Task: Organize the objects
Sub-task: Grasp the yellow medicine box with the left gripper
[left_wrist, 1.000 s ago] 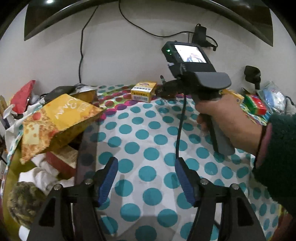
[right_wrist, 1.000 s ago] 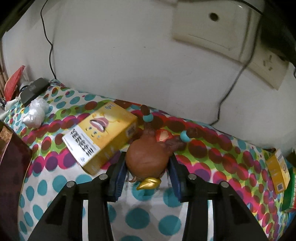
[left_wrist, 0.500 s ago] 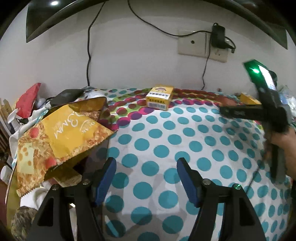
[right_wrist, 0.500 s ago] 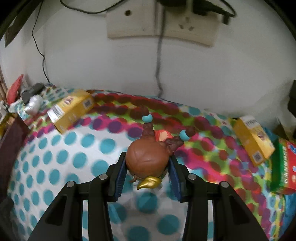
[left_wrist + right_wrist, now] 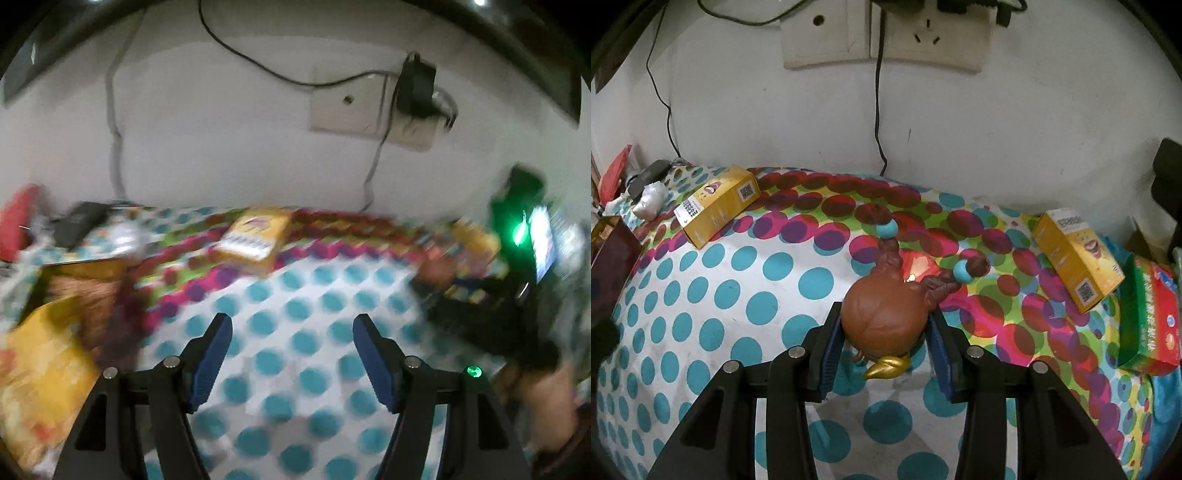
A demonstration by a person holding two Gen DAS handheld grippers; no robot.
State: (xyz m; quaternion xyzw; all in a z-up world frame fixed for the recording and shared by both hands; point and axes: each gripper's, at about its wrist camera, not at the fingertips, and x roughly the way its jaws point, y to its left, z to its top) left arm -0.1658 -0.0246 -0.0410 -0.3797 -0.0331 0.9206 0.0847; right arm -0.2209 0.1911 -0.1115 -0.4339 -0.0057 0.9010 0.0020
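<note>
- Right gripper (image 5: 882, 332) was clamped narrow on the brown doll head (image 5: 882, 321), blue pads pressing both sides; braids with teal beads stuck out forward, above the dotted tablecloth (image 5: 713, 295).
- Left gripper (image 5: 291, 336) stood wide with nothing between the jaws; they had just opened further. View was blurred.
- Around it: yellow box (image 5: 716, 206) far left by the wall, second yellow box (image 5: 1075, 258) right, just beside a green-red carton (image 5: 1148, 314).
- Glossy yellow snack bag (image 5: 40, 373) lay left of the left gripper.

Two yellow boxes (image 5: 716, 210) (image 5: 1076, 264), one brown doll (image 5: 886, 317), one green-red box (image 5: 1148, 317).
</note>
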